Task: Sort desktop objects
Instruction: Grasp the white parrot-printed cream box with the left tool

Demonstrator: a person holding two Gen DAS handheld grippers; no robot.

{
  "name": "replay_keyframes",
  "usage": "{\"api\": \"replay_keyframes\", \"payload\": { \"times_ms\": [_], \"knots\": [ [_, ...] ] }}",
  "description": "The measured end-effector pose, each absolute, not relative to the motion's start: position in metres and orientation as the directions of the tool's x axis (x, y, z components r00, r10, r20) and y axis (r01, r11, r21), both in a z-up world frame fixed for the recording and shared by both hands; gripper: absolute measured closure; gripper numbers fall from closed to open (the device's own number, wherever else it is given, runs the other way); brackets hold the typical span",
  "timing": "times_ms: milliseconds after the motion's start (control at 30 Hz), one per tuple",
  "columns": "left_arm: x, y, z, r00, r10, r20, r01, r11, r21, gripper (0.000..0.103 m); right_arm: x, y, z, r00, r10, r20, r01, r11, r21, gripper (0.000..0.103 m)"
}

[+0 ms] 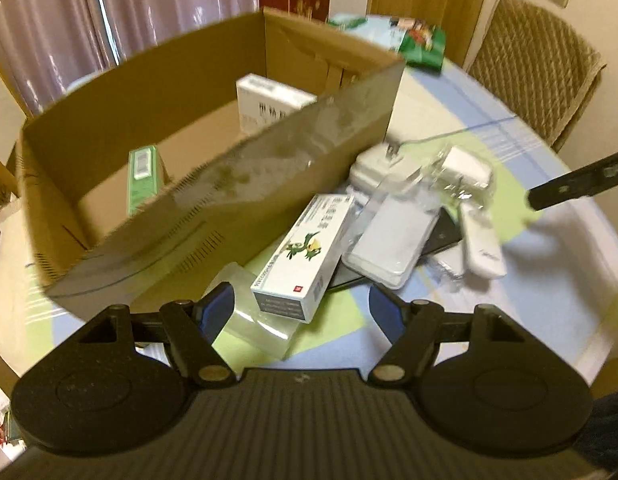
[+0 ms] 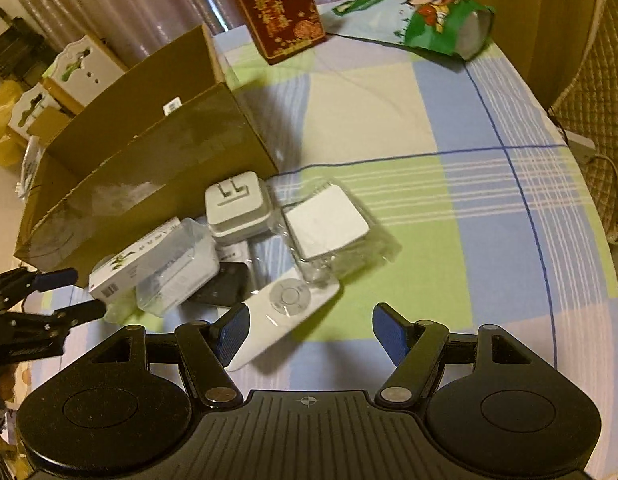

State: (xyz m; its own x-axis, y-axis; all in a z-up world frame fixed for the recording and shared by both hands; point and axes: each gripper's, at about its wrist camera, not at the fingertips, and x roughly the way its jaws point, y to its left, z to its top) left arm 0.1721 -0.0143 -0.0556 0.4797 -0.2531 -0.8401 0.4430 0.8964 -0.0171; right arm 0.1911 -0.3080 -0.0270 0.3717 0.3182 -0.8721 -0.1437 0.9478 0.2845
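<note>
Blue pads on both tools stand apart, clamping nothing: left gripper [image 1: 301, 312] hangs over the near end of the white medicine box [image 1: 305, 256] with the green figure print, a clear plastic sleeve [image 1: 253, 320] under it; right gripper [image 2: 309, 334] hangs low over the table, its left pad just beside the white remote [image 2: 285, 316] with the round dial, no pinch yet. Outward from the fingers, at 12 o'clock from the right tool: the unsorted heap, touching or overlapping — white plug adapter [image 2: 237, 208], bagged white charger [image 2: 329, 224], clear plastic case [image 2: 177, 276], dark flat device [image 2: 225, 284]. Cardboard box [image 1: 121, 128] sits at 10–11 o'clock, pressed against the heap. Inside it: green-and-white carton [image 1: 143, 180] and a white carton [image 1: 269, 100]. So, my read: two in, about six left; early stage. Far edge at 12–1 o'clock: red gift box [image 2: 281, 12] with gold Chinese characters, not legible, and a green snack bag [image 2: 441, 24] with a cartoon figure. Medicine box text, barcode and small red mark too blurred to read. Checked tablecloth [image 2: 449, 200] otherwise bare.
</note>
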Motion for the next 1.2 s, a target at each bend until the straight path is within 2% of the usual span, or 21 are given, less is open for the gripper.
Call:
{"api": "replay_keyframes", "payload": {
  "times_ms": [67, 167, 267, 433, 733, 933, 1067, 1100, 1200],
  "knots": [
    [0.180, -0.015, -0.065, 0.470, -0.250, -0.847, 0.441, 0.897, -0.020, 0.032, 0.191, -0.309, -0.029, 0.368, 0.313, -0.875, -0.133, 0.950, 0.284, 0.032],
    [0.189, -0.018, -0.075, 0.460, -0.241, -0.855, 0.439, 0.899, -0.017, 0.040, 0.191, -0.308, -0.030, 0.365, 0.310, -0.878, -0.122, 0.951, 0.285, 0.032],
    [0.193, -0.021, -0.081, 0.455, -0.244, -0.856, 0.446, 0.895, -0.018, 0.062, 0.192, -0.306, -0.032, 0.360, 0.310, -0.880, -0.119, 0.951, 0.286, 0.032],
    [0.174, -0.020, -0.079, 0.455, -0.257, -0.852, 0.475, 0.880, -0.011, 0.069, 0.193, -0.305, -0.038, 0.344, 0.309, -0.887, -0.114, 0.951, 0.287, 0.032],
    [0.100, -0.008, -0.100, 0.327, -0.239, -0.914, 0.463, 0.884, -0.065, 0.069, 0.192, -0.307, -0.051, 0.311, 0.332, -0.891, -0.070, 0.943, 0.327, 0.032],
    [0.104, -0.014, -0.107, 0.335, -0.252, -0.908, 0.443, 0.893, -0.084, 0.065, 0.203, -0.303, -0.055, 0.331, 0.368, -0.869, -0.012, 0.922, 0.386, 0.032],
    [0.112, -0.023, -0.108, 0.363, -0.235, -0.902, 0.472, 0.881, -0.040, 0.065, 0.222, -0.299, -0.052, 0.407, 0.326, -0.853, -0.089, 0.944, 0.318, 0.032],
    [0.113, -0.025, -0.108, 0.370, -0.230, -0.900, 0.475, 0.879, -0.029, 0.069, 0.227, -0.297, -0.052, 0.423, 0.315, -0.850, -0.126, 0.949, 0.289, 0.032],
    [0.114, -0.022, -0.107, 0.375, -0.230, -0.898, 0.467, 0.884, -0.031, 0.070, 0.246, -0.289, -0.065, 0.409, 0.284, -0.867, -0.214, 0.954, 0.212, 0.032]
  ]
}}
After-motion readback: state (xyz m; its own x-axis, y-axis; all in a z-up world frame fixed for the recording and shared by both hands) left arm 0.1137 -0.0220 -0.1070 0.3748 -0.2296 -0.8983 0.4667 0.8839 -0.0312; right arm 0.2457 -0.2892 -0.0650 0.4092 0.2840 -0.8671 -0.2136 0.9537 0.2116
